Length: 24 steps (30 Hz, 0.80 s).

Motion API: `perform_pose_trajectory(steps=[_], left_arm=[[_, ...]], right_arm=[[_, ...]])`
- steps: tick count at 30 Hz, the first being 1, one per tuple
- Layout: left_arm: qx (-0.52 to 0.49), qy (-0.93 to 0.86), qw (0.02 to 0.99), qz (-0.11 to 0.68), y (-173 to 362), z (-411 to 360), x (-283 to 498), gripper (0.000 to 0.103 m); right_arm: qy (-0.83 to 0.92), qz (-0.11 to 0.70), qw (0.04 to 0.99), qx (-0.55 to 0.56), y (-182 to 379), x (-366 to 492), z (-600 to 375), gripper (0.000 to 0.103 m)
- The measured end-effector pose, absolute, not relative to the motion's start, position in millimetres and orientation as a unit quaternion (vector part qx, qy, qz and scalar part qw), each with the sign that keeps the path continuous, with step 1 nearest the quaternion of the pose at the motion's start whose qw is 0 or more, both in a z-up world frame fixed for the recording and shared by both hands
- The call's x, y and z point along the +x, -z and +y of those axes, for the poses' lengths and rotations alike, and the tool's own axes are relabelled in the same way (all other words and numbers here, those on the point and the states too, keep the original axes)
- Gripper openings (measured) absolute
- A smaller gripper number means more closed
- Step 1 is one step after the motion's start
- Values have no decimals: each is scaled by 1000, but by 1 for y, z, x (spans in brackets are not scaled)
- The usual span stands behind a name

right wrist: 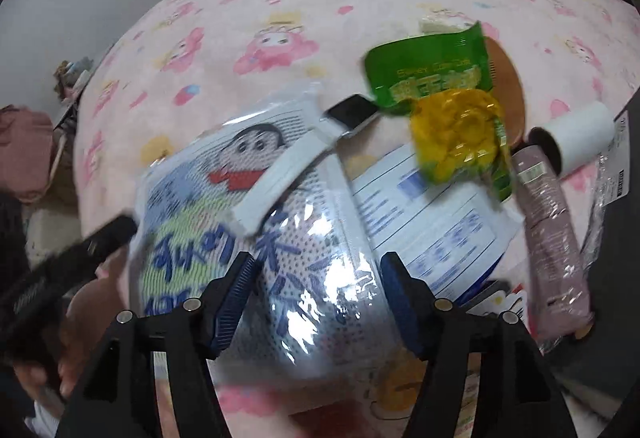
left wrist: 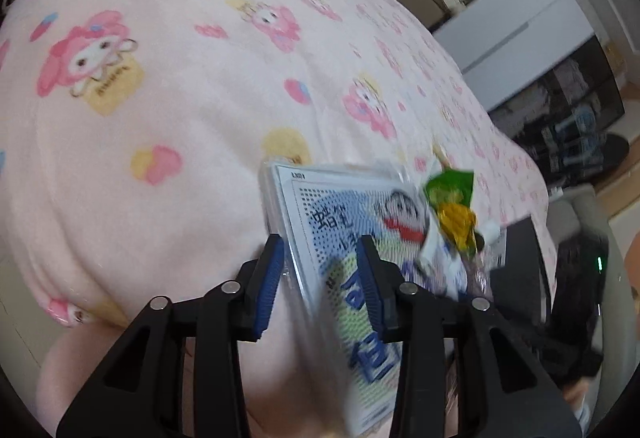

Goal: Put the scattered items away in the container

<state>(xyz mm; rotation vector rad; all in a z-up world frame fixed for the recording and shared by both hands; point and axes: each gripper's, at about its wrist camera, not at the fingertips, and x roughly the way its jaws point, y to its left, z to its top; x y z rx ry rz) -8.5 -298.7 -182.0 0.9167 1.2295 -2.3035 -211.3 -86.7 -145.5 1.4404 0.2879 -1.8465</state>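
A plastic-wrapped packet (left wrist: 340,238) (right wrist: 304,258) printed with a cartoon face and blue lettering lies tilted over the pink blanket (left wrist: 180,98). On it rest a green snack bag (right wrist: 440,78) (left wrist: 452,202) with yellow pieces and a white-strapped smartwatch (right wrist: 320,134). My left gripper (left wrist: 320,278) is open; the packet's left edge sits between its fingers, with the right finger in front of the printed face. My right gripper (right wrist: 316,298) is open and straddles the packet's glossy lower part, with no firm pinch visible. I cannot pick out the container.
A white leaflet with blue print (right wrist: 432,214), a mauve tube in plastic (right wrist: 552,238), a white roll (right wrist: 580,134) and a brown round piece (right wrist: 508,90) lie to the right. The left gripper's black body (right wrist: 80,250) shows at the left. Shelves and furniture (left wrist: 560,110) stand beyond the bed.
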Motion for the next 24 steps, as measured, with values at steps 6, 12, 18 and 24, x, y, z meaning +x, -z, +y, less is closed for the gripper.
perform_pose_trajectory(steps=[6, 12, 18, 24], left_arm=[[382, 800, 215, 410, 194, -293, -20, 52], [378, 814, 199, 393, 188, -284, -20, 52], [353, 844, 171, 365, 137, -283, 2, 48], [342, 869, 180, 309, 85, -265, 21, 48]], right_arm=[[715, 130, 399, 559, 155, -184, -92, 61], [734, 94, 377, 558, 164, -190, -98, 62], [727, 27, 405, 554, 134, -179, -83, 60], [724, -25, 425, 542, 108, -157, -70, 60]])
